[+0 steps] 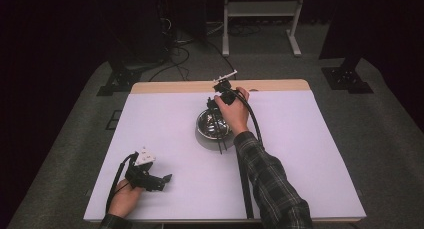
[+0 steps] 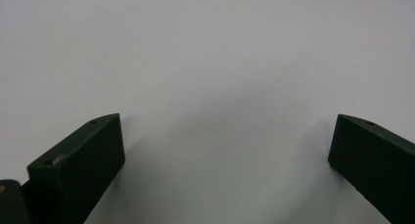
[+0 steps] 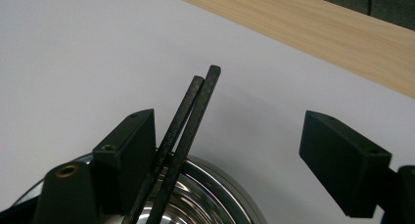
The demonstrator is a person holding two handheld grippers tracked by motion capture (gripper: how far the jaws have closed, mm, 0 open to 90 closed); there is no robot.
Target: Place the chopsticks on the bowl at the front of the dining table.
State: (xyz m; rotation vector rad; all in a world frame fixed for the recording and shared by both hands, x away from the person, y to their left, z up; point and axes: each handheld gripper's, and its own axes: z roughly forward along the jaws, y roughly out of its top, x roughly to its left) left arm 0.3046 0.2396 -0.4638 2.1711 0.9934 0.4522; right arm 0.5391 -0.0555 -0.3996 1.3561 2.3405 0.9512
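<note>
Centre frame, chopsticks [image 3: 188, 131] rest across the bowl [image 1: 214, 124] rim; right gripper [image 3: 227, 150] straddles them, jaws released, one touching. Lower left, left gripper [image 2: 225, 150] idles released on the table [image 1: 300, 154]

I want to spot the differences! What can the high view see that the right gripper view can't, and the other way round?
High view alone: the person's two hands, the left tool low on the mat, the checked sleeve, and the floor with a white frame.

Right gripper view alone: a close look at the right tool, jaws wide apart, and the chopsticks' square ends beside one jaw.

Both: the steel bowl, two black chopsticks lying across it, the white mat and the wooden table edge.
</note>
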